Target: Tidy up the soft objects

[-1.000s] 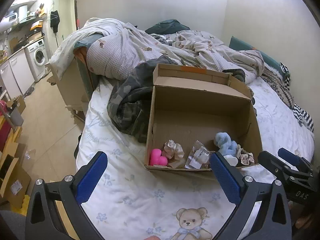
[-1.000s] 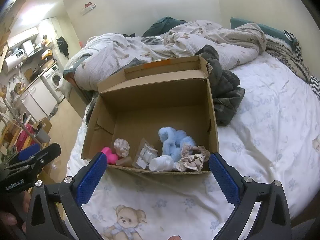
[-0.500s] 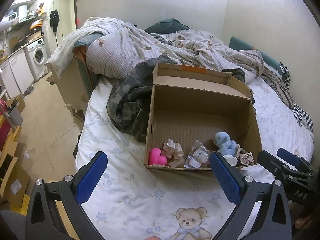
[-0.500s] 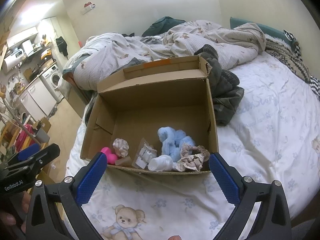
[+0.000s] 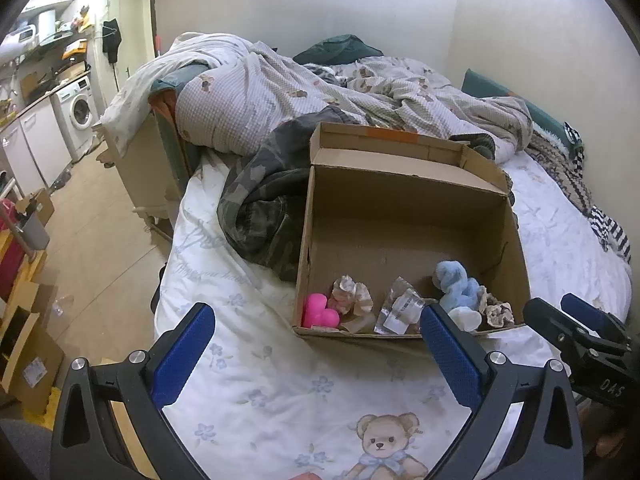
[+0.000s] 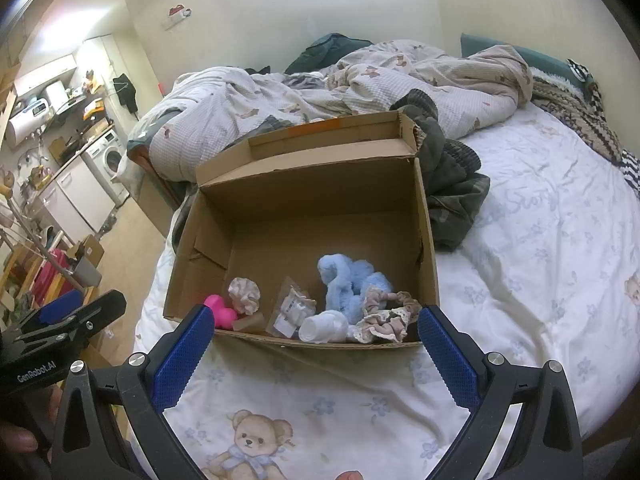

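Cardboard box, brown, open-topped (image 6: 304, 208) sits mid-bed on white floral sheet (image 6: 520, 280). Along box's near wall: pink heart-shaped squishy toy (image 6: 220, 312), beige scrunchie (image 6: 244, 290), clear plastic packet (image 6: 294, 312), light-blue plush toy (image 6: 352, 284), white rolled sock (image 6: 324, 328), frilled beige scrunchie (image 6: 386, 316).

Left gripper (image 5: 316, 344) and right gripper (image 6: 312, 344): both spread wide, holding nothing, hovering short of box's near edge.

Stage ambiguous: items either just dropped in or awaiting sorting out.

Near wall hides item bases; packet contents unreadable.

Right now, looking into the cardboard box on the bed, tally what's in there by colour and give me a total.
Pink: 1, the pink toy
Light blue: 1, the blue plush
White: 1, the white roll
Beige or cream: 2, the ruffled scrunchie and the beige frilly scrunchie
Clear: 1, the plastic packet
Total: 6, all lying along the near wall of the cardboard box.
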